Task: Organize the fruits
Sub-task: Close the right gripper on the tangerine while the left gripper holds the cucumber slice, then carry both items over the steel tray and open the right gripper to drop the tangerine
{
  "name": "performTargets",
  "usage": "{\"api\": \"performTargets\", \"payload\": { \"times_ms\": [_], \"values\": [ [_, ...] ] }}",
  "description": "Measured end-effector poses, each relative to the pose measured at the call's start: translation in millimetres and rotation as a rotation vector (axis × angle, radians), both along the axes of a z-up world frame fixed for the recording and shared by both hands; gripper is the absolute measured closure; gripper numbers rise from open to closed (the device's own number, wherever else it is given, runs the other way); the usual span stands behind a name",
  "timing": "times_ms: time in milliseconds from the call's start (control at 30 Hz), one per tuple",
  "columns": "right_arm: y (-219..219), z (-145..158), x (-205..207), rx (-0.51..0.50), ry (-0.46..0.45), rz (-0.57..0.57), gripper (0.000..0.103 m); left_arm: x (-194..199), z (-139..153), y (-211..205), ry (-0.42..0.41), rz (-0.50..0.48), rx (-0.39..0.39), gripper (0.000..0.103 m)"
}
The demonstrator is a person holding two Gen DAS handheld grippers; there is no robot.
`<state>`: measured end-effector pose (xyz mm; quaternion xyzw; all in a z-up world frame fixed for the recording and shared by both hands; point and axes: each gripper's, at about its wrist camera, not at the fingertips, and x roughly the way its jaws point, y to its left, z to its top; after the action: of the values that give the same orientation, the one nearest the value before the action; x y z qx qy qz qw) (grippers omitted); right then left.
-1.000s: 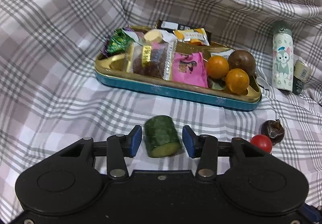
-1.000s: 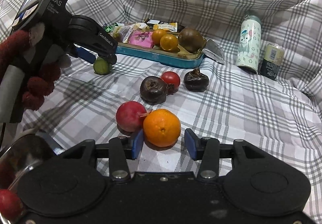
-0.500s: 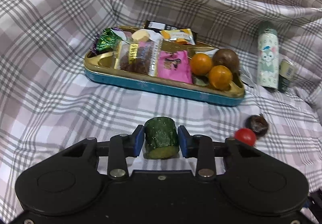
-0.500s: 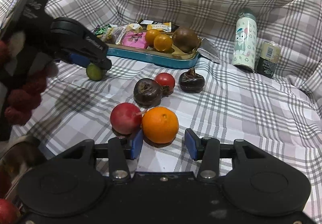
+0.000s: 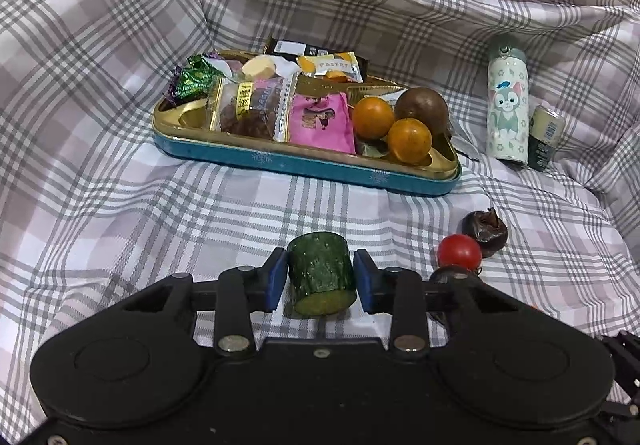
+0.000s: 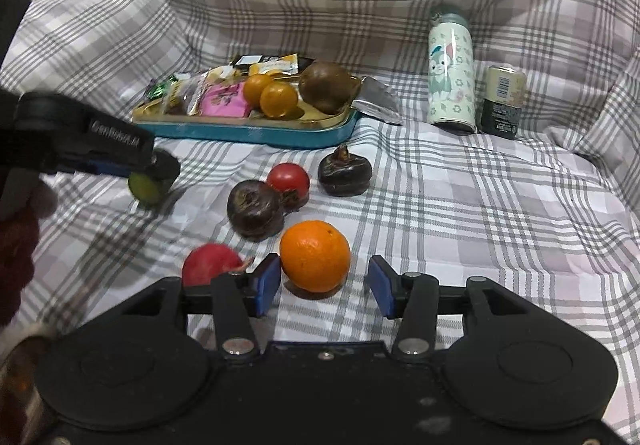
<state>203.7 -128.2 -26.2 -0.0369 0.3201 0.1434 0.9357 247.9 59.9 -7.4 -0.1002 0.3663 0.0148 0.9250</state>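
A short piece of green cucumber [image 5: 322, 277] sits between the blue pads of my left gripper [image 5: 319, 281], which is shut on it just above the checked cloth. From the right wrist view the same cucumber piece [image 6: 146, 185] shows under the left gripper [image 6: 120, 161]. My right gripper [image 6: 323, 285] is open around a large orange [image 6: 315, 255] lying on the cloth, closer to its left pad. A red fruit [image 6: 212, 263] lies just left of that pad. Two dark water chestnuts [image 6: 255, 209] [image 6: 345, 175] and a red tomato [image 6: 288, 179] lie beyond.
A teal and gold tray [image 5: 304, 167] at the back holds snack packets, two small oranges [image 5: 409, 140] and a brown round fruit [image 5: 422, 110]. A cartoon bottle [image 6: 450, 81] and a small can [image 6: 500, 101] stand at the right. A gloved hand [image 6: 16, 245] holds the left gripper.
My left gripper has shut on the cucumber piece, which it stood open around a second ago. The right gripper has shifted slightly right, with the orange still between its open fingers.
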Motion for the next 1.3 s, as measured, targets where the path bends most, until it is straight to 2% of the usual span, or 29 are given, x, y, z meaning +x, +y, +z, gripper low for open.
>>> {"api": "performTargets", "payload": {
  "times_ms": [400,500,833,1000,1300],
  "values": [
    [0.3,-3.3,14.9,0.077,0.038,-0.045,0.053,-3.6,-1.6,-7.9,-0.002,-0.036,0.015,0.059],
    [-1.2,-3.0,16.3,0.095,0.045,-0.036,0.063,-4.4,-1.7,-9.0,-0.011,-0.041,0.020,0.059],
    [-5.1,6.2,9.0,0.130,0.015,-0.052,0.062,-13.0,6.0,-15.7,-0.066,-0.060,0.045,0.059],
    [-13.4,17.3,0.2,0.167,-0.023,-0.054,0.062,-32.3,19.1,-17.7,-0.084,-0.065,0.015,0.059],
    [-28.4,35.2,-31.2,0.180,-0.079,-0.058,0.062,-102.4,35.6,-19.3,-0.092,-0.097,0.002,0.059]
  ]
}}
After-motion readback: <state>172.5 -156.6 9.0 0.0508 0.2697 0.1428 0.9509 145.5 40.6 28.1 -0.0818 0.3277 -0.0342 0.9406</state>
